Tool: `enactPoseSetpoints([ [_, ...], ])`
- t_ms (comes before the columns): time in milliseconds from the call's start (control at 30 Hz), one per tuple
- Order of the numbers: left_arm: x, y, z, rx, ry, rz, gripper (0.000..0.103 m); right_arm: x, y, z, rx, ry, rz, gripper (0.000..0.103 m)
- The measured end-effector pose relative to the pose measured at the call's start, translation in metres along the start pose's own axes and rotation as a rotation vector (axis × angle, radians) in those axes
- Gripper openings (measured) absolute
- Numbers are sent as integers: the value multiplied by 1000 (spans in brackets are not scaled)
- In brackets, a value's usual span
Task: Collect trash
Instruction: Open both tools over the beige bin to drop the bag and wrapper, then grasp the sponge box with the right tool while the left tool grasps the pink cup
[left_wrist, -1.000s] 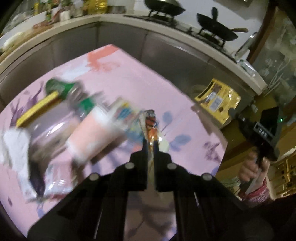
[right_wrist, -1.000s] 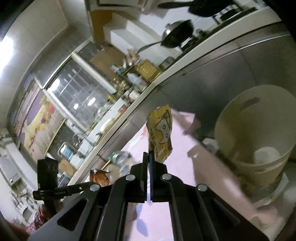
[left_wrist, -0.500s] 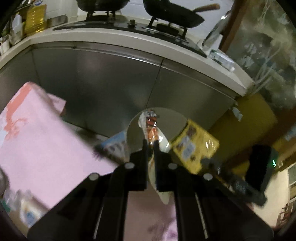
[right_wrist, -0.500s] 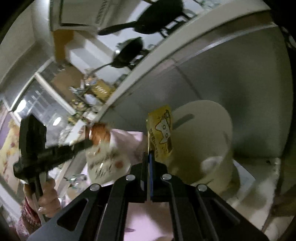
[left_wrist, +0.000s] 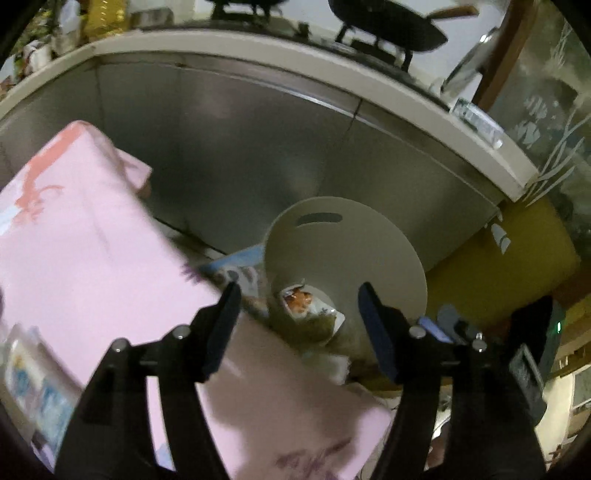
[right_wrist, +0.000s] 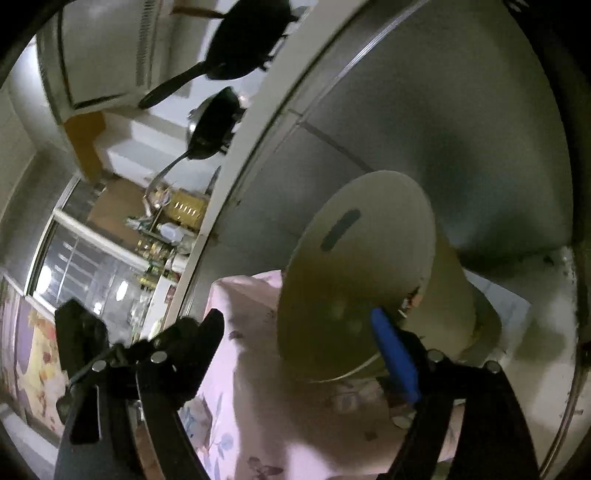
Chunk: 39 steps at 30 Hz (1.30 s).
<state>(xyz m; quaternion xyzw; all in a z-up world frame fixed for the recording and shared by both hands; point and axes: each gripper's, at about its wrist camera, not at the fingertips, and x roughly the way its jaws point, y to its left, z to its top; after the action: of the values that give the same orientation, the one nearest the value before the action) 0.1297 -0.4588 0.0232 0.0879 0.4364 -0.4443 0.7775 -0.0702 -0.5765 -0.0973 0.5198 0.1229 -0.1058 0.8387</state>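
Left tongs: fingers spread wide, nothing between them. They hang above the mouth of a cream round plastic waste bin with a slot handle cut in its far wall.

Right tongs: also spread wide, holding nothing. The blue-padded right finger sits at the near rim of the same bin; the left finger is over the pink cloth.

Trash: a crumpled white wrapper with orange print lies inside the bin, low down, between the left tongs' fingers in the left wrist view. More pale litter shows under it, blurred, not identifiable. In the right wrist view the bin's inside is mostly in shadow; only a scrap shows at the right rim.

Surroundings: desk under a pink floral cloth, its edge just left of and touching or nearly touching the bin. A blue-and-white printed packet lies between the cloth edge and the bin. Far side: grey steel cabinet fronts beneath a pale worktop, black wok on the hob above. The right tongs' black body appears at the right of the left wrist view.
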Motion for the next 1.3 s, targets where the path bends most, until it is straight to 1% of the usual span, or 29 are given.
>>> enactPoseSetpoints([
  [67, -25, 8, -15, 17, -42, 23, 63, -2, 12, 0, -37, -10, 5, 79],
  [200, -71, 34, -50, 14, -93, 71, 63, -9, 43, -10, -142, -19, 37, 79],
  [267, -97, 53, -69, 4, -116, 115, 63, -8, 60, -19, -201, -1, 53, 78],
  [300, -108, 63, -77, -1, -126, 142, 66, -6, 68, -24, -228, 14, 62, 78],
  [333, -121, 75, -86, -7, -140, 182, 72, -2, 78, -31, -263, 39, 74, 77],
  [367, -129, 83, -91, -13, -149, 209, 75, 3, 87, -38, -294, 67, 86, 76],
  [433, -152, 109, -106, -33, -165, 287, 79, 11, 101, -52, -336, 117, 110, 76],
  [533, -170, 147, -120, -52, -162, 390, 82, 30, 125, -82, -401, 220, 143, 76],
  [567, -173, 160, -123, -59, -155, 413, 82, 36, 133, -91, -427, 251, 147, 76],
  [633, -174, 176, -126, -59, -138, 420, 82, 46, 149, -109, -484, 301, 145, 76],
  [667, -174, 182, -127, -50, -129, 424, 83, 53, 159, -122, -536, 338, 136, 76],
  [733, -167, 188, -127, -1, -103, 421, 86, 66, 176, -147, -655, 384, 99, 76],
  [867, -153, 195, -125, 92, -57, 400, 86, 90, 199, -181, -853, 429, 32, 77],
  [933, -143, 195, -122, 134, -34, 380, 86, 102, 205, -191, -927, 436, -2, 78],
  [1000, -134, 196, -119, 167, -16, 375, 86, 114, 205, -195, -963, 451, -25, 79],
  [1067, -128, 196, -118, 186, 3, 357, 85, 129, 206, -200, -997, 484, -46, 79],
  [1167, -119, 199, -118, 199, 35, 341, 74, 151, 207, -205, -1038, 510, -76, 79],
  [1200, -115, 202, -118, 192, 51, 336, 67, 156, 206, -207, -1043, 518, -80, 79],
  [1267, -114, 205, -120, 177, 48, 324, 66, 162, 201, -207, -1043, 536, -85, 79],
  [1300, -115, 205, -120, 168, 45, 314, 65, 162, 201, -207, -1051, 520, -81, 79],
])
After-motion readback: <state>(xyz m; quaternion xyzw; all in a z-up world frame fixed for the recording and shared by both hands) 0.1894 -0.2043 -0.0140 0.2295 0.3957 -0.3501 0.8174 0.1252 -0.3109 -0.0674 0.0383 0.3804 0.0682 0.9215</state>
